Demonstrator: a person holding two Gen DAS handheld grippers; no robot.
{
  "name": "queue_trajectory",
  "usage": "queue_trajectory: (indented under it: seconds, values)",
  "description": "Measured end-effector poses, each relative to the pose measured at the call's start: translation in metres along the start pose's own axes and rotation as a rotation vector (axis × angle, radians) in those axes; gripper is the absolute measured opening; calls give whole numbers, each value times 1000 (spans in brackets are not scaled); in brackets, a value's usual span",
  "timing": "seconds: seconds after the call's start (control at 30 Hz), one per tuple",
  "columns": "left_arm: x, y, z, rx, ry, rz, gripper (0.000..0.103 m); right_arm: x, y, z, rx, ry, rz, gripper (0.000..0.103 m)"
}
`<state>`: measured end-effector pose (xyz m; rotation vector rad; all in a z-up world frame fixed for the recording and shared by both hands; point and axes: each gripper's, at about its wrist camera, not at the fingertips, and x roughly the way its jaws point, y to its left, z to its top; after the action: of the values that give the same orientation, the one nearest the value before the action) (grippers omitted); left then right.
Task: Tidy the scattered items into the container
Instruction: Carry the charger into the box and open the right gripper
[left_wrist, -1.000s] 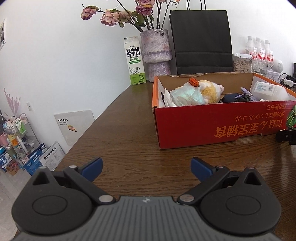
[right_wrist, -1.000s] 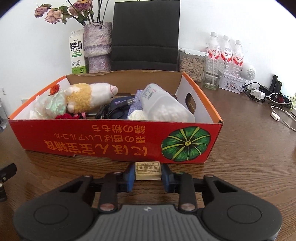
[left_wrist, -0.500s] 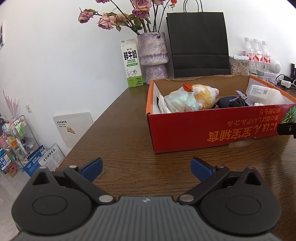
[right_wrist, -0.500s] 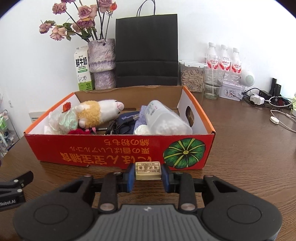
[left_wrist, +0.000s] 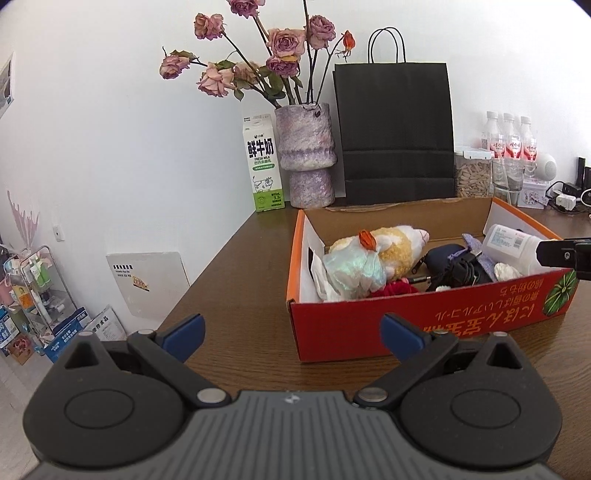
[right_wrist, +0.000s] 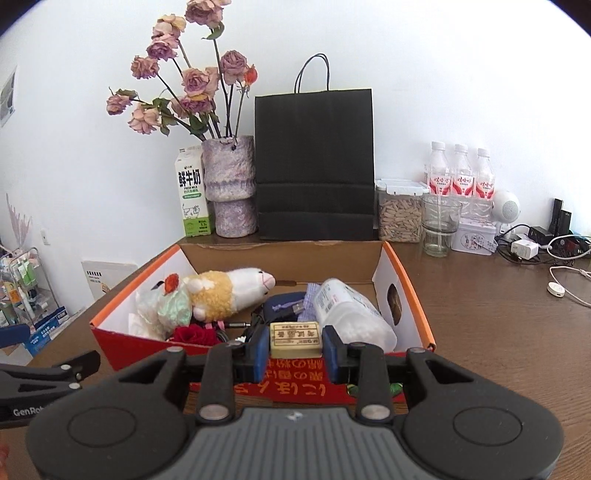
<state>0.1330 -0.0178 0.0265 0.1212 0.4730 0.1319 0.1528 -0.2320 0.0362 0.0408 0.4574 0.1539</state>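
A red cardboard box (right_wrist: 122, 345) (left_wrist: 369, 332) sits on the brown table. It holds a plush sheep (right_wrist: 229, 291) (left_wrist: 395, 243), a white bottle (right_wrist: 347, 310) (left_wrist: 509, 243), a dark pouch with cables (left_wrist: 454, 266), a red rose (right_wrist: 194, 334) and a pale crumpled bag (left_wrist: 351, 269). My right gripper (right_wrist: 294, 345) is shut on a small beige eraser (right_wrist: 294, 334), held over the box's front wall. My left gripper (left_wrist: 291, 332) is open and empty, above the table in front of the box's left corner. The right gripper's tip also shows in the left wrist view (left_wrist: 565, 254).
Behind the box stand a milk carton (right_wrist: 192, 195), a vase of dried roses (right_wrist: 231, 188), a black paper bag (right_wrist: 314, 166), a seed jar (right_wrist: 400, 214), a glass (right_wrist: 439, 225) and water bottles (right_wrist: 460, 181). Chargers and cables (right_wrist: 546, 247) lie at right. The table's left edge drops to the floor.
Both grippers have risen and tilted so the box interior shows. The right gripper has carried the eraser up from table level to the box's front wall.
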Motion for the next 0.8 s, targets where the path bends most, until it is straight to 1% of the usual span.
queue_trajectory:
  seconds: [0.1, 0.23, 0.3, 0.4, 0.5, 0.6, 0.67, 0.73, 0.77, 0.8]
  values:
    - [1, 0, 13, -15, -16, -3, 103, 3, 3, 10, -5, -28, 8, 29]
    - [7, 2, 30, -49, -31, -26, 103, 11, 5, 23, -13, -58, 10, 29]
    - [12, 2, 39, -66, -37, -39, 103, 18, 6, 30, -15, -81, -3, 29]
    - [24, -1, 52, -80, -21, -57, 103, 30, 9, 39, -27, -110, -29, 29]
    - [37, -2, 61, -99, -5, -69, 103, 47, 10, 45, -30, -96, -47, 29]
    - [51, -3, 66, -118, 21, -54, 103, 64, 11, 47, -39, -73, -57, 29]
    - [59, -2, 68, -132, 37, -44, 103, 73, 12, 46, -44, -48, -55, 29]
    - [67, 0, 67, -140, 55, -30, 103, 84, 13, 44, -59, -3, -44, 30]
    - [70, 0, 66, -145, 60, -24, 103, 87, 14, 42, -66, 18, -36, 43]
    - [72, 1, 65, -151, 65, -19, 103, 91, 16, 40, -68, 34, -32, 58]
